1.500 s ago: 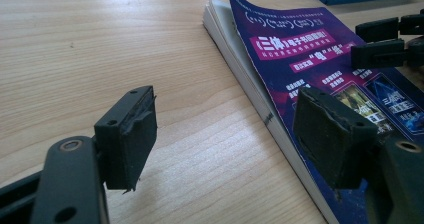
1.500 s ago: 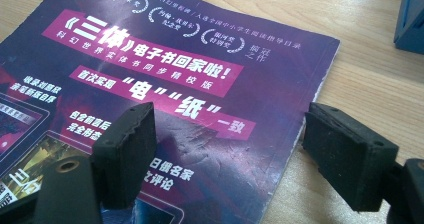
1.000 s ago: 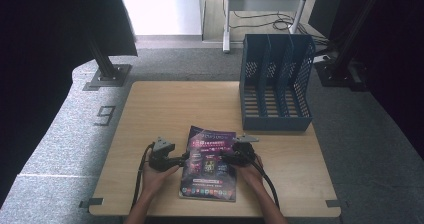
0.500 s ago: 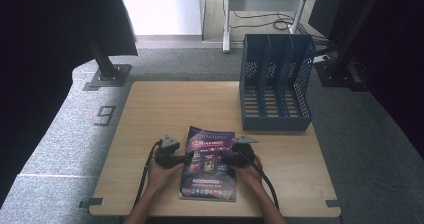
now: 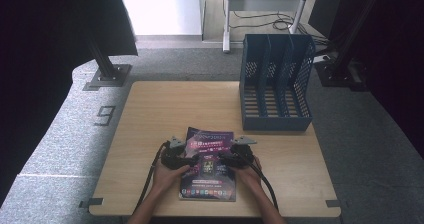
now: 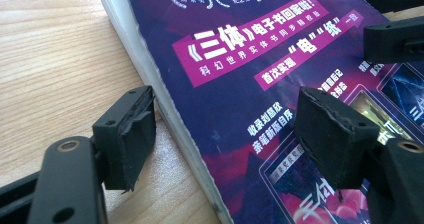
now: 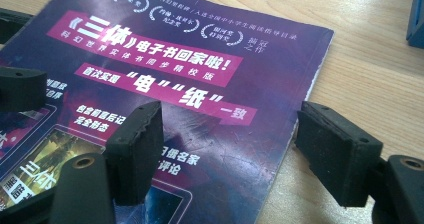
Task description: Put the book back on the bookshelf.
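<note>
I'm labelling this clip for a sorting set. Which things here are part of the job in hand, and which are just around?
In the job:
- magazine
- left gripper, jaws open astride its left edge
- right gripper, jaws open astride its right edge

Just around:
- blue file rack
- table

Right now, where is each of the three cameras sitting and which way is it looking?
High view: above the near table edge, looking forward and down on the table, book and blue file rack; both forearms enter from below.
Left gripper view: on the left gripper, fingers open astride the book's left edge.
Right gripper view: on the right gripper, open astride its right edge.
All share the book cover.
</note>
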Demonstrator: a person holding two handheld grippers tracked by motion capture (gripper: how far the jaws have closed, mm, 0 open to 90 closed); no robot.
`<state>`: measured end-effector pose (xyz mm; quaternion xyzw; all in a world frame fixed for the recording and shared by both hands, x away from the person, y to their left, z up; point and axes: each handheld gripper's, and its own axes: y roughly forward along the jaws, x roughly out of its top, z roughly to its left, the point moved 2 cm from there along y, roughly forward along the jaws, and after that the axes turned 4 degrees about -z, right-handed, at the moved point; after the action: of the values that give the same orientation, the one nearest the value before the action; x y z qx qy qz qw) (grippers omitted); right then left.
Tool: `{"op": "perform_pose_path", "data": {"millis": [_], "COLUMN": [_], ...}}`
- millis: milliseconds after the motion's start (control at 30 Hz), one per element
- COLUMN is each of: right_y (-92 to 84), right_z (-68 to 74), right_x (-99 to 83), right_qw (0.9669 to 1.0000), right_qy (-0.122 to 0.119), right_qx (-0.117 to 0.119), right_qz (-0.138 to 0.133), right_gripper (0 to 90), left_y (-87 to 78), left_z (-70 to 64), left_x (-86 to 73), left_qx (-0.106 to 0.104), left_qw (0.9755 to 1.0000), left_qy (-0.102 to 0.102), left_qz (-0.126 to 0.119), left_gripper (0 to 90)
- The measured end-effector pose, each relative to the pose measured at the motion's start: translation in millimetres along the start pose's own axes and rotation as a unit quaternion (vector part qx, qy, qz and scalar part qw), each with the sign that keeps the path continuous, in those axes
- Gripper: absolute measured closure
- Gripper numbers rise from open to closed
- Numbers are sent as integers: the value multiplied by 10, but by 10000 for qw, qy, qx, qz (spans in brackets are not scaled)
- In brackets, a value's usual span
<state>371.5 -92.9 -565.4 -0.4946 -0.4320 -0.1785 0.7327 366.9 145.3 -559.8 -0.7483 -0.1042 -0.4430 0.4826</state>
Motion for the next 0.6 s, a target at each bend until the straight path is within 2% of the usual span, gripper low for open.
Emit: {"op": "perform_pose_path", "data": {"millis": [233,533,600], "right_y": [-4,-9,-8], "right_z": [4,10,11], "right_x": [-4,-7,-8], "right_qw": [10000,10000,10000], "right_qy": [-3,-2,-28], "right_qx": [-3,-4,-9], "right_qz": [-4,5,4], "right_gripper": [266,266,266], "left_y": [5,11,2], "left_z": [4,-25,-13], "left_x": [3,1,1], "left_qx": [-7,-5,-90], "left_qw": [9999,10000,9998], "left_qy": [-110,-47,-177], "left_qz": [-16,17,-26], "left_gripper": [244,209,211]}}
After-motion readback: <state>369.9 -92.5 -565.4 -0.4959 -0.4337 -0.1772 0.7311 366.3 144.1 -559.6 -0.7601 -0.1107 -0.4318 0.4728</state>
